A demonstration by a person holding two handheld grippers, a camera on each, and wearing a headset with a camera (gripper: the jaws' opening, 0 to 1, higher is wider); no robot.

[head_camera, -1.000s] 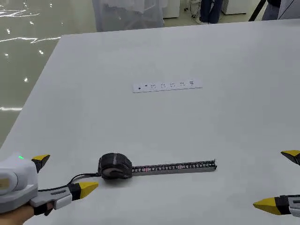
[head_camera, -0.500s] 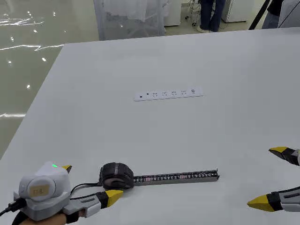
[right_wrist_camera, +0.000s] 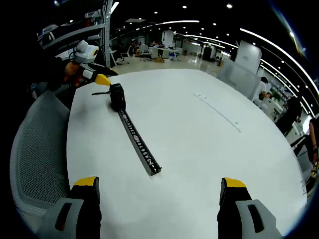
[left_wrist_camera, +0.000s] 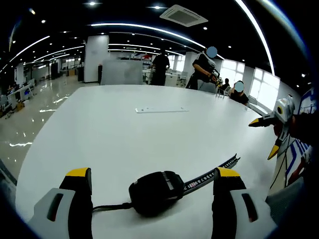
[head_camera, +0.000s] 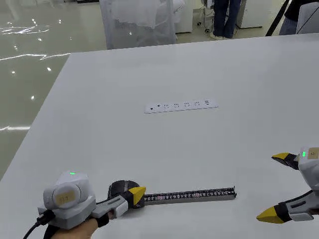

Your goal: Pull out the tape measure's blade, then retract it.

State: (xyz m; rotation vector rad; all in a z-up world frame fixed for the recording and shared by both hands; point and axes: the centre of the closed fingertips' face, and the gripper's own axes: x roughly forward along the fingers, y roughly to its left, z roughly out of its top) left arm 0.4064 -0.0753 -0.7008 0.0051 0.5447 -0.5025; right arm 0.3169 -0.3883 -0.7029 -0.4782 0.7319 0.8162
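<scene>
Now we see the round black tape measure case (head_camera: 123, 190) lying on the big white table (head_camera: 149, 74), close to the table's near edge. Its dark metal blade (head_camera: 192, 194) is already pulled out. The blade runs flat along the table, away from the case toward our right hand.

Our left gripper (left_wrist_camera: 152, 174) is spread wide, with one yellow tip on each side of the case. The tips are not touching the case. We think it sits like this so it can close and hold the case steady.

Our right gripper (head_camera: 274, 186) is spread wide too and holds nothing. It waits well apart from the case, out past the blade's far end (head_camera: 232, 191). We think it is ready to guide the blade home.

A thin black strap (left_wrist_camera: 107, 206) trails from the case toward our left hand, so we must not pinch it.

Beyond the case there is lots of bare table, with a flat white power strip (head_camera: 181, 105) far off. On our side of the case the edge is near, so we should slide things away from us.
</scene>
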